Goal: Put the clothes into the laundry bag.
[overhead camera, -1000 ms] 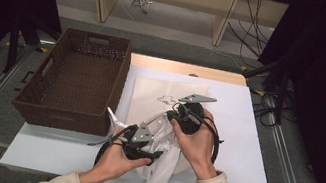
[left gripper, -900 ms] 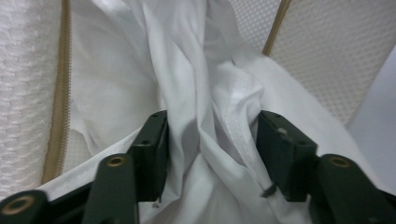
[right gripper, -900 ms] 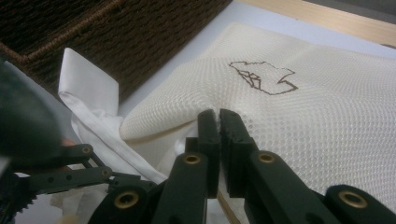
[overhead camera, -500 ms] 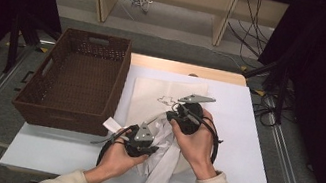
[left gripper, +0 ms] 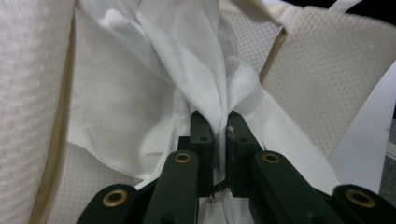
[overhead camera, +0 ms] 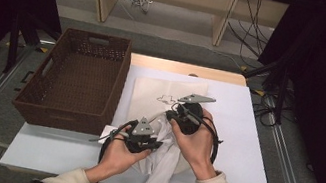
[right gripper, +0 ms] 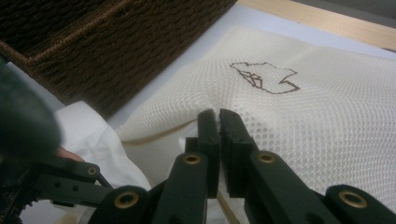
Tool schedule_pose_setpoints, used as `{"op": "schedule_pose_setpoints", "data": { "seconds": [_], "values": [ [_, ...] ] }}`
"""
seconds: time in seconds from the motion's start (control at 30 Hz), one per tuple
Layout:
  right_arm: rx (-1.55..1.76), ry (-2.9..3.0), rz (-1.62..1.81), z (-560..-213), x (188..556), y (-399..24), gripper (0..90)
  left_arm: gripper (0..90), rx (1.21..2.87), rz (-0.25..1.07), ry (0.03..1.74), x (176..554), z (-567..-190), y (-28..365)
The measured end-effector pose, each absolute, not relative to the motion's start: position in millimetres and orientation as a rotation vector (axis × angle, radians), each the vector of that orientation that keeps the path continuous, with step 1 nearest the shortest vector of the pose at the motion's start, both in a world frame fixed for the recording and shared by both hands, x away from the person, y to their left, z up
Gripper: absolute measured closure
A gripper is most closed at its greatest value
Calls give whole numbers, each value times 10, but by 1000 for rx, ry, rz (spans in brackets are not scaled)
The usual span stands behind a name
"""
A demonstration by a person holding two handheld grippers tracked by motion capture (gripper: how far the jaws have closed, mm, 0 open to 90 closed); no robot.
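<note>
My left gripper (left gripper: 218, 135) has its 2 black jaws pinched on a bunched fold of the thin white woven cloth (left gripper: 154, 88). In the left gripper view this cloth rises from between the jaws into the mouth of the cream mesh fabric bag (left gripper: 322, 79), whose netted walls stand on both sides of the fold.

My right gripper (right gripper: 218, 122) has its 2 jaws pressed nearly together at the near edge of the cream mesh fabric bag (right gripper: 327, 107). I cannot tell for certain whether bag material lies between them. A brown outline drawing (right gripper: 264, 77) is printed on the bag's upper face, far of these jaws.

In the high view, the left gripper (overhead camera: 142, 136) sits at the near middle of the flat white table top (overhead camera: 257, 118), with the right gripper (overhead camera: 186, 116) just beside it on the right and slightly farther. The bag (overhead camera: 161, 91) lies flat on the table far of both grippers. The white cloth (overhead camera: 162, 172) hangs from between my hands over the near table edge.

The dark brown woven rectangular basket (overhead camera: 76, 81) stands at the left of the table, close beside the bag.
</note>
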State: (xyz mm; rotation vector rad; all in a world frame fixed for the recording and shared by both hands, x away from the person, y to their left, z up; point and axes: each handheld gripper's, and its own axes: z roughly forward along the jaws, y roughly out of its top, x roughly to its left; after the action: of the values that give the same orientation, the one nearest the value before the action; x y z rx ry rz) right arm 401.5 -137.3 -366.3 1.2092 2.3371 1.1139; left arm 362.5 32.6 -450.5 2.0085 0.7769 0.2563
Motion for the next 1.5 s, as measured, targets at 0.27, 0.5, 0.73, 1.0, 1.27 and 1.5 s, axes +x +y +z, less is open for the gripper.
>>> {"op": "schedule_pose_setpoints", "data": {
  "seconds": [0.27,0.5,0.73,1.0,1.27,1.5],
  "values": [
    [1200,2332,1131,-3665,4013,-1365,886,834,1977,268,769,3679,-4426,301],
    [1208,2335,1105,-3672,4016,-1365,886,832,1992,304,808,3810,-4509,290],
    [1216,2327,1111,-3684,4016,-1357,886,821,2013,323,838,3913,-4596,271],
    [1173,2347,1119,-3699,4050,-1375,886,632,2007,322,803,3822,-4531,309],
    [1197,2341,1116,-3697,4050,-1377,886,409,1969,276,716,3490,-4328,382],
    [1220,2344,1115,-3686,4033,-1370,886,379,2092,265,641,3319,-4488,272]
  ]
}}
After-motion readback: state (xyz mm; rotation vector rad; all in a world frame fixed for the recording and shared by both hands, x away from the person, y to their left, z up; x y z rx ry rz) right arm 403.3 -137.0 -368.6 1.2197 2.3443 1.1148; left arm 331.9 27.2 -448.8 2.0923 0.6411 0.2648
